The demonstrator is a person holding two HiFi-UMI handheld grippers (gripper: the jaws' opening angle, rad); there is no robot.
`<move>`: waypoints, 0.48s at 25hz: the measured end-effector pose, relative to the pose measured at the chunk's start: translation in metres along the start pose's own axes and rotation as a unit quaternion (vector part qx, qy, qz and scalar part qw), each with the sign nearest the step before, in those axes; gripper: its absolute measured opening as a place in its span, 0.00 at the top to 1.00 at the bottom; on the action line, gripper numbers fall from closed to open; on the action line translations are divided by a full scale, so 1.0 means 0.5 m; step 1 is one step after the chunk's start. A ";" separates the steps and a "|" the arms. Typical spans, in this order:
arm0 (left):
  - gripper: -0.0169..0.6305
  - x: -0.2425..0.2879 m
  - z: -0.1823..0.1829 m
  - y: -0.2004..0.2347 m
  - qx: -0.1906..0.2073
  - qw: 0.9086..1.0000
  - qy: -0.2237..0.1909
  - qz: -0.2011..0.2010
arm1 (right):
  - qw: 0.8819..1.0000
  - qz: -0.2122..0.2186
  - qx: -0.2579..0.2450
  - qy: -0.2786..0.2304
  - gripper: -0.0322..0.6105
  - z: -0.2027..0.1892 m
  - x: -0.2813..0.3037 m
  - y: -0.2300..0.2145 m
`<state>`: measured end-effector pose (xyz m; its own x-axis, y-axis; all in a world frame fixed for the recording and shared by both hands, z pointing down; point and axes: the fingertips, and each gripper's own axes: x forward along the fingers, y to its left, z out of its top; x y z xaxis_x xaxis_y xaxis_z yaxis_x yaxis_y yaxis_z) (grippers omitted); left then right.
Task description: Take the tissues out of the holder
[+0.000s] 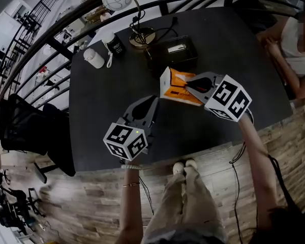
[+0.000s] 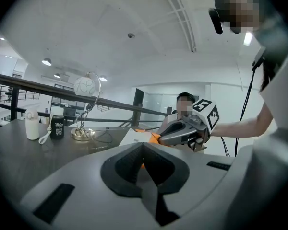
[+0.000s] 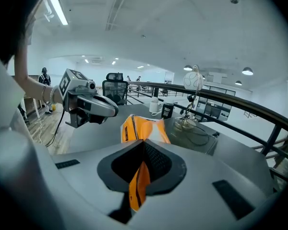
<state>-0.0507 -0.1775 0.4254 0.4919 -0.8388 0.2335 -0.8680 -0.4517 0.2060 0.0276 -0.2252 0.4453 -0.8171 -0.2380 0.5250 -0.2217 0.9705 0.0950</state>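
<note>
An orange and white tissue pack (image 1: 174, 83) is lifted above the dark table (image 1: 107, 116), just in front of the black tissue holder (image 1: 173, 52). My right gripper (image 1: 189, 87) is shut on the pack's orange wrapper; in the right gripper view the wrapper (image 3: 140, 174) runs between the closed jaws. To the pack's left is my left gripper (image 1: 153, 101), its tips close to the pack's near corner and its jaws together. In the left gripper view only a sliver of orange (image 2: 143, 165) shows past the tips. I cannot tell whether they touch the pack.
At the back of the table stand a desk lamp (image 1: 123, 1), a black can (image 1: 113, 43) and a white bottle (image 1: 94, 58). A seated person (image 1: 295, 39) is at the far right. A black office chair (image 1: 20, 126) stands left of the table, and a railing runs behind it.
</note>
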 end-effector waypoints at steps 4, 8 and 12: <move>0.96 0.012 -0.020 -0.009 -0.001 1.000 0.008 -0.006 | 1.000 -0.003 -0.001 0.014 0.92 -0.025 0.009 0.006; 0.96 0.011 -0.054 -0.007 -0.011 1.000 0.018 -0.006 | 1.000 0.001 -0.006 0.028 0.92 -0.047 0.036 0.028; 0.96 0.005 -0.082 -0.009 -0.020 0.999 0.027 -0.003 | 0.999 0.009 -0.017 0.039 0.92 -0.060 0.059 0.049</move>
<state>-0.0425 -0.1652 0.4639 0.5004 -0.8184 0.2826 -0.8626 -0.4431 0.2443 0.0141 -0.2074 0.4883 -0.7768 -0.2172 0.5912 -0.1879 0.9758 0.1117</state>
